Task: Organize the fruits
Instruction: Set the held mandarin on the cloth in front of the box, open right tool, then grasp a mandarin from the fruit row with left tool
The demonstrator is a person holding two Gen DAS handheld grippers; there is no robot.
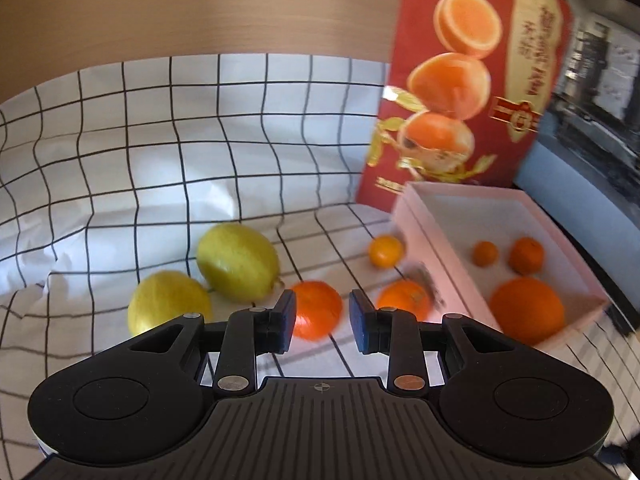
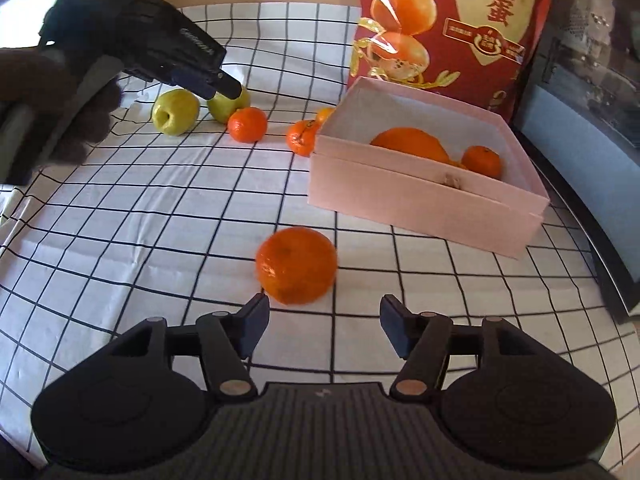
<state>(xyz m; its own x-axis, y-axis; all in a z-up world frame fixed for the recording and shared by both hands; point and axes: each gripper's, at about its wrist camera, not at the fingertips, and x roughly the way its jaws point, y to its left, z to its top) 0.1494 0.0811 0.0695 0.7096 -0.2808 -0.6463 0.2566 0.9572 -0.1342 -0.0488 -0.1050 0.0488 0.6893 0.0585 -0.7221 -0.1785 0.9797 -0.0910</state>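
A pink box (image 1: 452, 280) (image 2: 420, 196) holds a big orange (image 1: 526, 310) (image 2: 412, 144) and two small ones (image 1: 526, 255). On the checked cloth lie two yellow-green fruits (image 1: 238, 266) (image 2: 175, 112), three tangerines (image 1: 316, 308) (image 2: 247, 124) and, apart from them, a larger tangerine (image 2: 296, 266). My left gripper (image 1: 322, 300) (image 2: 228, 90) hovers over the far group, jaws a little apart with nothing between them. My right gripper (image 2: 323, 302) stands open, and the larger tangerine lies just beyond its left fingertip, untouched.
A tall red bag printed with oranges (image 1: 460, 80) (image 2: 440, 20) stands behind the box. A dark appliance (image 1: 592, 80) lines the right edge. The person's gloved hand (image 2: 60, 92) holds the left gripper at upper left. Checked cloth (image 2: 140, 220) covers the table.
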